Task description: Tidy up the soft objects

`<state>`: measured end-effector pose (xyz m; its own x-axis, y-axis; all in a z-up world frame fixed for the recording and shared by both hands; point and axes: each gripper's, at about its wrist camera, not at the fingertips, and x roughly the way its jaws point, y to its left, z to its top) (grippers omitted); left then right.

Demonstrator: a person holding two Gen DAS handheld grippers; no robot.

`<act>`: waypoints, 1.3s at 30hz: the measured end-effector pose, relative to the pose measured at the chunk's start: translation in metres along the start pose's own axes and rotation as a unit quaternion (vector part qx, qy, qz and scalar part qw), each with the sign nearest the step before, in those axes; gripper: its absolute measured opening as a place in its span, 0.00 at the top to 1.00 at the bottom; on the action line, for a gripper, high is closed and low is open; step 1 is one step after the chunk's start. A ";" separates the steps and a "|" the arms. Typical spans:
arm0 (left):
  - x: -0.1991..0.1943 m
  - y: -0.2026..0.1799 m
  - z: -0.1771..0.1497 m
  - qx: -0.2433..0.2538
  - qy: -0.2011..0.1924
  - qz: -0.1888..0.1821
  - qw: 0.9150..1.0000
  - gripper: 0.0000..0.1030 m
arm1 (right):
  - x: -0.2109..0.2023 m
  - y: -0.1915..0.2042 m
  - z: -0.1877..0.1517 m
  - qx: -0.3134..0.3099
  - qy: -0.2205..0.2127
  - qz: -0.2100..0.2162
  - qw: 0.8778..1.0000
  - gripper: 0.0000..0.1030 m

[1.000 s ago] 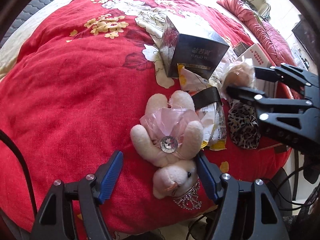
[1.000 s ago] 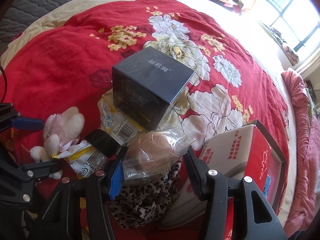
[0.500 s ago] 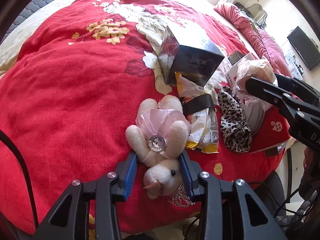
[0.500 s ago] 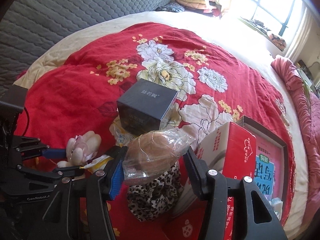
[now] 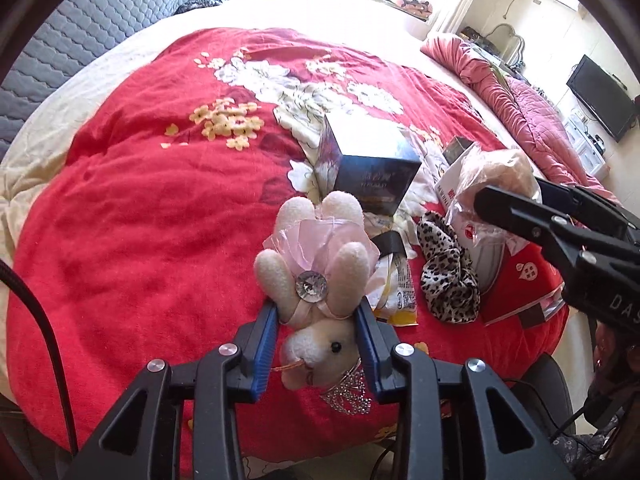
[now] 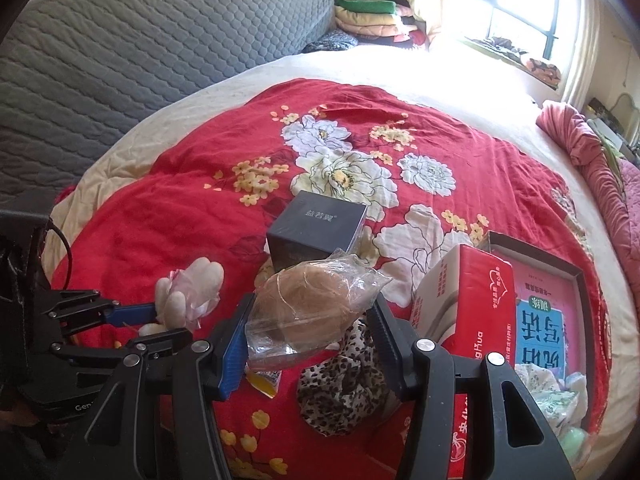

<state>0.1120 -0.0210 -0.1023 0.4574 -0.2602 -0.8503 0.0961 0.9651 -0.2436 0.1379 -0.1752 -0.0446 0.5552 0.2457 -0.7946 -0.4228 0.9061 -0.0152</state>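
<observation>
Through my left wrist camera, my left gripper point(image 5: 316, 344) pinches the white plush bunny in a pink tulle skirt point(image 5: 316, 280) at its neck, above the red floral blanket point(image 5: 140, 220). Through the right one, my right gripper point(image 6: 312, 340), half spread, clamps the tan round sponge in clear plastic wrap point(image 6: 312, 304), above the leopard-print cloth point(image 6: 340, 392).

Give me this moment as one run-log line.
left tool: shut on plush bunny | right tool: shut on bagged tan ball | leopard-print cloth, dark box: on red blanket
</observation>
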 end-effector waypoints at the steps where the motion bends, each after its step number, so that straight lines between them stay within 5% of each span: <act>1: -0.003 -0.001 0.002 0.000 -0.004 0.000 1.000 0.64 | -0.003 0.000 0.001 0.001 -0.004 -0.001 1.000 0.45; 39: -0.108 -0.056 0.035 0.034 -0.107 0.036 0.993 0.64 | -0.126 -0.030 0.005 0.052 -0.133 -0.006 0.990 0.45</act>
<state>0.0880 -0.0460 0.0191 0.6426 -0.1854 -0.7434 0.1129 0.9826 -0.1475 0.0846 -0.2318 0.0587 0.7349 0.3038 -0.6063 -0.3469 0.9366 0.0489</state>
